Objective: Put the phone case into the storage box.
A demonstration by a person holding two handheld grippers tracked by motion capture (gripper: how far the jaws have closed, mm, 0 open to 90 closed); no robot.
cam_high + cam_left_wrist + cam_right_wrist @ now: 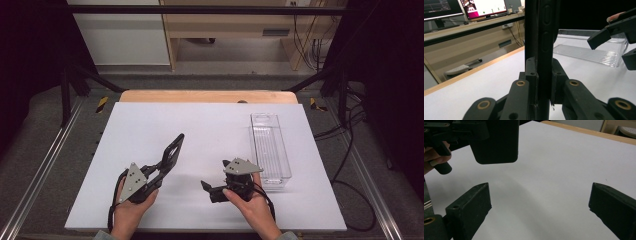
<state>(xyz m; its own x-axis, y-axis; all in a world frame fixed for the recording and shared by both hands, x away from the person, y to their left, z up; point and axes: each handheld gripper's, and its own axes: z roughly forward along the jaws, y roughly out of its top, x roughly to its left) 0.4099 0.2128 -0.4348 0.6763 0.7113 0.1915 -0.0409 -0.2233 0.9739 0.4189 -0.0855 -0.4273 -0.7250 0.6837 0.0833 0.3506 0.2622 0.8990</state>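
1. Left tongs (167, 155) are clamped on a flat black phone (174, 148); in the left gripper view the jaws press both faces of the phone (545, 37), which stands on edge between them with its side buttons facing the camera.
2. Seen from the high view, the phone sticks out beyond the left tongs' tips, slanting up and away from the person, lifted off the white table (150, 125).
3. Right tongs (212, 190) stand wide apart with nothing between them; in the right gripper view only bare table (554, 170) lies between the two black jaws.
4. From the right tongs, the phone (495, 141) hangs ahead and above, its rounded lower corner clear of the table, with the left tongs behind it at the upper left.
5. Both tongs are held low over the near part of the table, the right ones turned toward the left ones, near but apart.
6. A clear plastic tray (270, 145) lies just beside the right tongs, on their outer side, running lengthwise away from the person; from the left tongs it sits beyond the phone, to the right (589, 52).
7. A person's left hand (132, 205) and right hand (252, 205) grip the handles.
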